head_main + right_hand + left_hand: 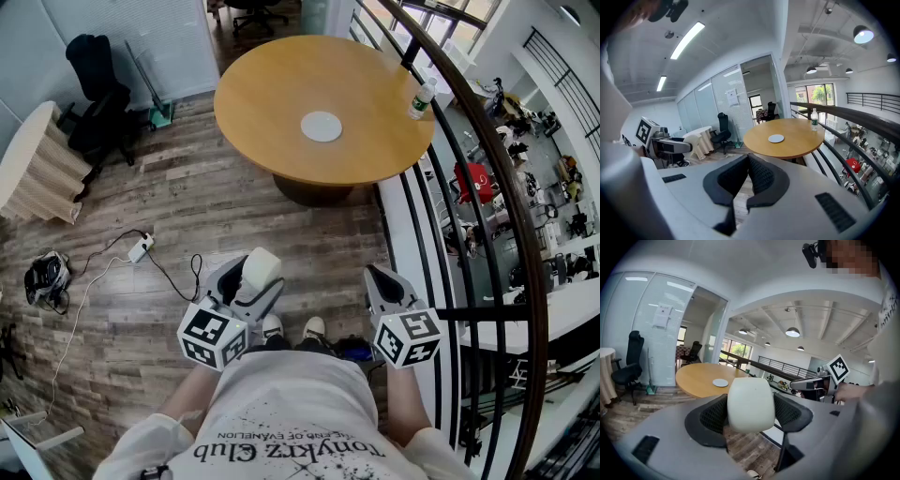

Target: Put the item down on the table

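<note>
head view: your left gripper (246,289) is clamped on the item, a white rounded block (262,267), with one jaw on each side of it. left gripper view confirms it: the block sits squeezed between the two black mesh pads (710,416) and sticks out past the tips. the item is up in the air over the wood floor (187,206), just ahead of your shoes (292,327). it's well short of the near edge of the round wooden table (272,94) and not touching it.

your right gripper (382,281) is held level beside the left one, close to the black railing (469,141). right gripper view shows its jaws shut with the pad tips meeting and nothing held between them.

on the table, a flat white disc (322,126) lies a little right of the middle. a clear bottle with a green label (421,98) stands upright at the right edge, next to the railing. the rest of the top is bare wood.

off the table's left edge, a black office chair (94,103) stands on the floor by the glass wall. nearer you, a white power strip (141,247) lies on the floor with its cables trailing. a second round table with a pale cloth (33,159) shows at the left edge of the head view.
</note>
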A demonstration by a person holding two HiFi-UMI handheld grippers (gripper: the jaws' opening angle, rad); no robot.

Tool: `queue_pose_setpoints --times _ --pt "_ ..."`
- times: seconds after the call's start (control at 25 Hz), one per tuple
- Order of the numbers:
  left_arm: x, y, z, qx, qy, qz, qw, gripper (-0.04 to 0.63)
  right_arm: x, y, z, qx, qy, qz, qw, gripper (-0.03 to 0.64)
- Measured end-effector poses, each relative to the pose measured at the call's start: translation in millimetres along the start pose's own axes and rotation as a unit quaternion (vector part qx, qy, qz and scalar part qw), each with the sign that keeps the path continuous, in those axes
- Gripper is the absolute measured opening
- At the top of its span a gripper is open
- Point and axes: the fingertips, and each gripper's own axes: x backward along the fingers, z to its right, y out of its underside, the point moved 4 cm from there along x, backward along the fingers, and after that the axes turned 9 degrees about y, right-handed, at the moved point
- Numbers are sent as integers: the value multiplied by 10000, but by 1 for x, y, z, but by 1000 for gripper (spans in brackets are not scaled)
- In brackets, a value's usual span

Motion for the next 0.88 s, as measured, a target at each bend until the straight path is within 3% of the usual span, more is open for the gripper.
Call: queue_pose_setpoints --times 0.88 --pt "17 6 -14 46 139 25 9999 321 -2 2 -19 -77 215 82 9997 26"
